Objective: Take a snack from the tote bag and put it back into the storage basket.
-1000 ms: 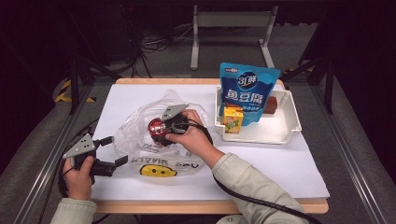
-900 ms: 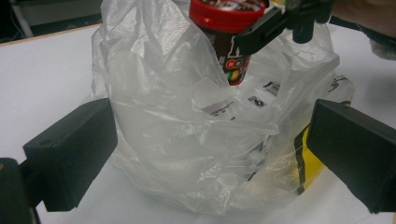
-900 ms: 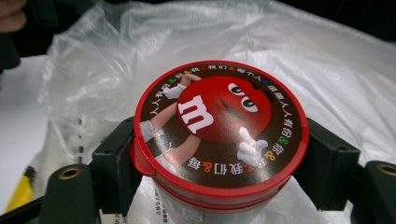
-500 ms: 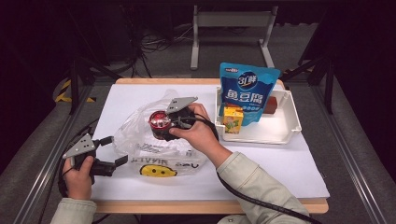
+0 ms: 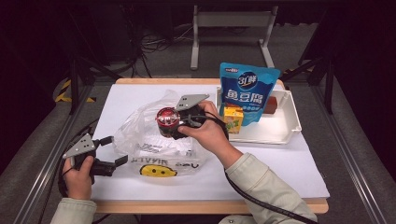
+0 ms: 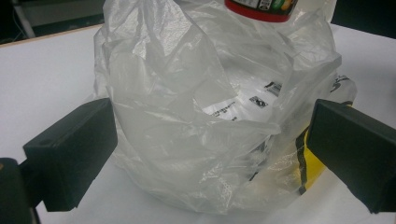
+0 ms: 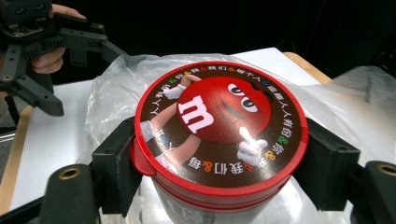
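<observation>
While the high view looks down on the white-covered table point(image 5: 299, 168), the right gripper point(image 5: 175, 125) sits above the middle of it with its jaws clamped on a red-lidded candy tub point(image 5: 167, 120). The tub is held over the crumpled clear plastic bag point(image 5: 149, 140), which lies on the table and carries a yellow smiley face point(image 5: 158, 170) near its front edge. At the table's left front corner, the left gripper point(image 5: 114, 150) rests low, its jaws spread and pointing at the bag's left side. To the right stands a white tray point(image 5: 285, 133) with a blue snack pouch point(image 5: 247, 93) upright in it, a small yellow carton point(image 5: 232, 119) just in front of the pouch, and a brown block point(image 5: 272, 105) behind.

From the left gripper view, the two black jaws stand wide apart, one at each side of the bag point(image 6: 205, 121), which bulges between them; whether the pads touch the film I cannot tell. The bottom of the tub point(image 6: 261, 7) shows at the top edge, above the bag.

Seen in the right gripper view, the jaws press on opposite sides of the tub point(image 7: 219, 126), just under its red lid rim. The lid shows a red cartoon candy figure ringed by small lettering. Bag film point(image 7: 116, 88) spreads under and behind the tub, and the left gripper point(image 7: 42, 51) shows at upper left, well apart.
</observation>
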Action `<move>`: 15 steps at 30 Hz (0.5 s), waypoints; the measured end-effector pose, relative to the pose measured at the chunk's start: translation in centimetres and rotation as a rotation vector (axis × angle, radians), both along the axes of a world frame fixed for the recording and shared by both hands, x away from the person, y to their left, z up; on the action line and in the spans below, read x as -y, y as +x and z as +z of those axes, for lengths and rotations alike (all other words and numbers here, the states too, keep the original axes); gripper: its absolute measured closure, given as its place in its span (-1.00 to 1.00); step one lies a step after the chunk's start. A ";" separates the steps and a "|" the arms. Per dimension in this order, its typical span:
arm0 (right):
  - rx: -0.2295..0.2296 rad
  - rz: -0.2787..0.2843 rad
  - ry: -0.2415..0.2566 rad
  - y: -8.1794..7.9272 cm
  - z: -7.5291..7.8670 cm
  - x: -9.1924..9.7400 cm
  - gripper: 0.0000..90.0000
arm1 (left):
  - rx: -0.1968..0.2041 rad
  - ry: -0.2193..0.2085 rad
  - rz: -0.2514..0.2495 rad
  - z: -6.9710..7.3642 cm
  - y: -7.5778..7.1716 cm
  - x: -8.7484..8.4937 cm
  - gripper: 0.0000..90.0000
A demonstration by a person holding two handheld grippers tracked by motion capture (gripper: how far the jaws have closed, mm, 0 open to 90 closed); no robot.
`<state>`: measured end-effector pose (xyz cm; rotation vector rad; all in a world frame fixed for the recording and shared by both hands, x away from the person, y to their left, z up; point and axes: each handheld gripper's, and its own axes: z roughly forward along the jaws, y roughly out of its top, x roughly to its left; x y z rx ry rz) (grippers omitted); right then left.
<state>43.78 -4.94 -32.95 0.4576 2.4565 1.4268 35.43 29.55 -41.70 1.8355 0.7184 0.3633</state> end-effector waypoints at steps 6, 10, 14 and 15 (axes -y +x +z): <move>0.010 -0.019 0.000 -0.4 0.8 2.0 -0.43 | 0.001 0.007 -0.001 0.0 0.1 0.2 -0.95; 0.017 -0.036 -0.004 -0.8 1.3 3.2 -0.43 | 0.001 0.007 0.000 0.0 0.1 0.2 -0.95; 0.018 -0.061 -0.013 -1.2 1.7 4.5 -0.43 | -0.002 0.003 -0.003 0.0 0.1 0.3 -0.95; 0.018 -0.067 -0.015 -1.3 1.8 4.8 -0.43 | -0.001 0.003 -0.002 0.0 0.1 0.3 -0.95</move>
